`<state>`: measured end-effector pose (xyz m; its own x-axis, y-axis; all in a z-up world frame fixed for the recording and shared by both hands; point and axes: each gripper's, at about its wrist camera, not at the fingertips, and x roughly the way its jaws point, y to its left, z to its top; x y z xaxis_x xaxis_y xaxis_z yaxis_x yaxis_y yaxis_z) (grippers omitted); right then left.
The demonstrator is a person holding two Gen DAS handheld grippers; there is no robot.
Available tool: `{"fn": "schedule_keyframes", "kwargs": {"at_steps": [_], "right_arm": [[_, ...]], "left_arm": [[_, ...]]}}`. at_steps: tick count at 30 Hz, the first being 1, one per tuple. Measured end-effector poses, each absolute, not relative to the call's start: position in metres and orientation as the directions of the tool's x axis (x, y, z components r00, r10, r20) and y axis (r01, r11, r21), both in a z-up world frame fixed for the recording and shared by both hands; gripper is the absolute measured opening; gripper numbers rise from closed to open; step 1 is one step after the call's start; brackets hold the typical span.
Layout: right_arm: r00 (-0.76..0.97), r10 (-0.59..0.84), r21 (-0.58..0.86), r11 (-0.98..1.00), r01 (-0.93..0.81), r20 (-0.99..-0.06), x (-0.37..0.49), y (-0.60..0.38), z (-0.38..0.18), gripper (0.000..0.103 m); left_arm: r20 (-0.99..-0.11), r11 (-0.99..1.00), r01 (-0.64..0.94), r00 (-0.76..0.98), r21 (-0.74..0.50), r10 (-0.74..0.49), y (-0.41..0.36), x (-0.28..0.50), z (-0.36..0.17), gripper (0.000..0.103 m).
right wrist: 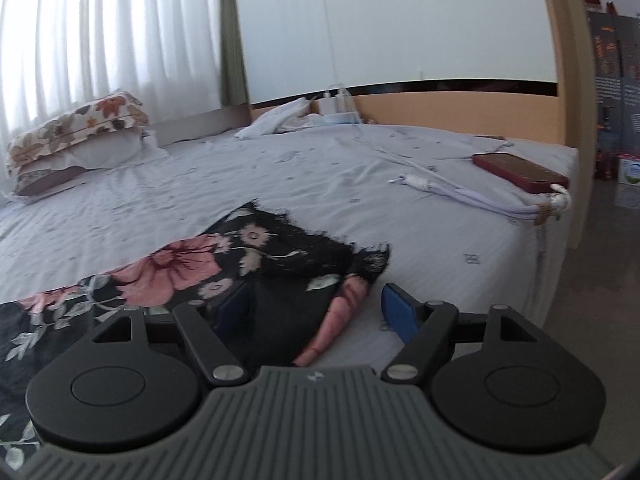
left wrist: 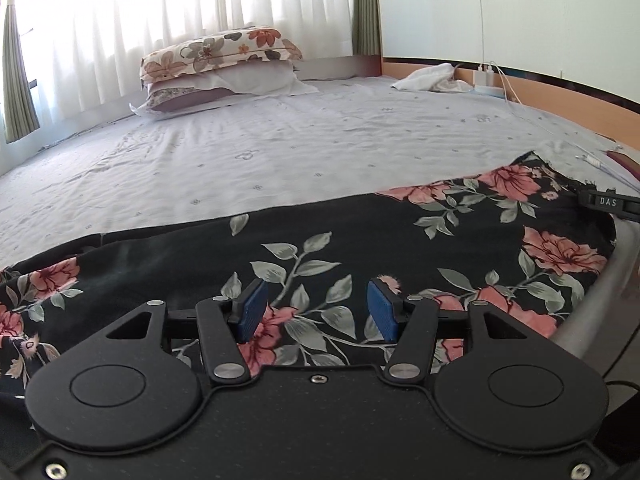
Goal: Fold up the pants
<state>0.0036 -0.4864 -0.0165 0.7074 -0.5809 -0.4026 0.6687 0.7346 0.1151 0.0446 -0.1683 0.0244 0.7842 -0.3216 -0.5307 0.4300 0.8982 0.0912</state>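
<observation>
Blue-padded left tongs hover spread above the floral black pants, nothing pinched. Right tongs stand spread wide over the pants' frayed end, pads not pressing cloth. Pants lie flat along the near edge of the bed. Beyond the pants: stacked pillows; right of them, a red phone.
</observation>
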Motion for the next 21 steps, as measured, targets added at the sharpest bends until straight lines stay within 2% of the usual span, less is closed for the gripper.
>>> {"fn": "schedule_keyframes", "kwargs": {"at_steps": [6, 9, 13, 15, 16, 18, 20, 21], "right_arm": [[0.737, -0.535, 0.133, 0.765, 0.63, -0.413, 0.007, -0.493, -0.018, 0.086], [0.784, -0.464, 0.206, 0.791, 0.576, -0.412, 0.01, -0.494, -0.018, 0.086], [0.776, -0.472, 0.238, 0.768, 0.595, -0.418, 0.013, -0.497, -0.019, 0.084], [0.767, -0.485, 0.245, 0.753, 0.611, -0.42, 0.015, -0.5, -0.019, 0.079], [0.76, -0.495, 0.24, 0.747, 0.62, -0.421, 0.016, -0.5, -0.019, 0.074], [0.742, -0.52, 0.222, 0.734, 0.641, -0.424, 0.019, -0.501, -0.02, 0.056], [0.729, -0.538, 0.209, 0.725, 0.656, -0.423, 0.019, -0.503, -0.021, 0.039], [0.726, -0.542, 0.21, 0.721, 0.661, -0.423, 0.019, -0.504, -0.021, 0.035]], "left_arm": [[-0.551, 0.902, 0.424, 0.773, 0.083, -0.313, -0.165, 0.045, 0.017, 0.054], [-0.555, 0.908, 0.416, 0.769, 0.058, -0.317, -0.159, 0.043, 0.017, 0.054], [-0.556, 0.901, 0.432, 0.758, 0.036, -0.341, -0.155, 0.037, 0.015, 0.055], [-0.568, 0.903, 0.427, 0.755, 0.045, -0.328, -0.156, 0.035, 0.011, 0.056], [-0.578, 0.905, 0.424, 0.75, 0.046, -0.322, -0.155, 0.035, 0.008, 0.056], [-0.602, 0.907, 0.42, 0.734, 0.036, -0.316, -0.156, 0.036, -0.001, 0.058], [-0.586, 0.907, 0.42, 0.743, 0.034, -0.323, -0.154, 0.033, -0.004, 0.058], [-0.587, 0.907, 0.42, 0.743, 0.034, -0.322, -0.154, 0.032, -0.004, 0.058]]}}
